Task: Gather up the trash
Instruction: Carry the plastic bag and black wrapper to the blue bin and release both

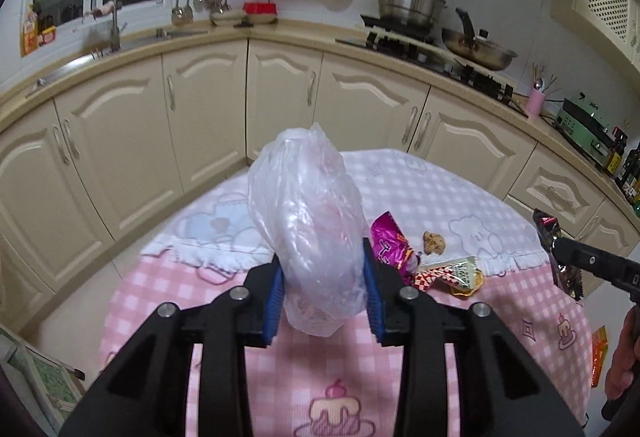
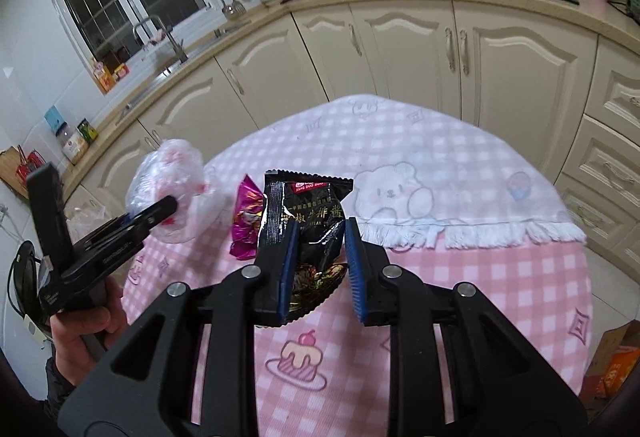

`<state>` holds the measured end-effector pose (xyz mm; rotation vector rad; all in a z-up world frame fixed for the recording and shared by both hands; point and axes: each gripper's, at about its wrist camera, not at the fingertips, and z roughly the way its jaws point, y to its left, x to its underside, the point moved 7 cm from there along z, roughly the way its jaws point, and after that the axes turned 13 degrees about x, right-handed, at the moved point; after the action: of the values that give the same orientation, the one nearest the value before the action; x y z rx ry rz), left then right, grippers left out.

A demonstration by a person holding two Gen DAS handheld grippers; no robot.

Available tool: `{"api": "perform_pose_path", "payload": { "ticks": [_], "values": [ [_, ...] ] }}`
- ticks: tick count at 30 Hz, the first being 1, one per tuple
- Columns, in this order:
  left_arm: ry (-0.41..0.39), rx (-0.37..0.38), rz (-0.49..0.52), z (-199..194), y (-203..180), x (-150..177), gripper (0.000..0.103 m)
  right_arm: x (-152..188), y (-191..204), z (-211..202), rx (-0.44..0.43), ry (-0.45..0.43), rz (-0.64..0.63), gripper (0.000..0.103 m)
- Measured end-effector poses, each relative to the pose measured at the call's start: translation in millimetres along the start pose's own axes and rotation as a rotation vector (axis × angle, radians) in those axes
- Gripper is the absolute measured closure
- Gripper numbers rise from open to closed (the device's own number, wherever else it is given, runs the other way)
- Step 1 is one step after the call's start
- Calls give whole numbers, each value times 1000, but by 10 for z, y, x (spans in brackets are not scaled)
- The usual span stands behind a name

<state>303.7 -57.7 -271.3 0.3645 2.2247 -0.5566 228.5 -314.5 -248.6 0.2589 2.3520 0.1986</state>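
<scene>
Left claw (image 1: pixel 324 291) is gripping a crumpled clear plastic bag (image 1: pixel 308 221) between its blue pads, the bag standing up above the counter (image 1: pixel 460 189); right claw (image 2: pixel 320 269) is clamping a black snack wrapper (image 2: pixel 308 213), likewise raised off the cloth.

Still lying on the counter: a magenta foil wrapper (image 1: pixel 390 241), a red-and-white checked packet (image 1: pixel 448 271) and a brown crumpled scrap (image 1: pixel 434 241), all clustered near the seam where the white fringed cloth (image 1: pixel 420 177) is overlapping the pink checked cloth (image 1: pixel 360 377), toward the middle of the counter. These pieces are sitting just beyond and to the right of the left claw, between the two claws.

Risks, as judged: the bag is thin and slippery and is bulging well above the pads, so it is liable to slide out if the pinch is loosened. The black wrapper is being pinched low on its crumpled half, so its free upper half may flop or catch. With both claws occupied, the remaining pieces cannot be taken until one load is dropped off.
</scene>
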Motion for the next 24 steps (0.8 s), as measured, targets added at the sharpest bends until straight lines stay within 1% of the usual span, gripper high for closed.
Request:
{"api": "perform_pose_path", "payload": {
  "ticks": [4,7,13,19,24],
  "values": [
    [-49,2,10,-317,-131,-23,70,-13,-73,-251,5,-39,10,79],
    [-78,17,25,-516,-299,-43,70,-25,-149,-430,9,-67,20,79],
    [-122,74,106,-796,-857,-86,70,-13,-401,-855,18,-135,60,79],
    [-129,139,170,-873,-1407,-60,70,19,-747,-1249,42,-194,107,79],
    [-111,221,221,-854,-1939,18,70,90,-1127,-1559,73,-235,159,80]
  ]
}}
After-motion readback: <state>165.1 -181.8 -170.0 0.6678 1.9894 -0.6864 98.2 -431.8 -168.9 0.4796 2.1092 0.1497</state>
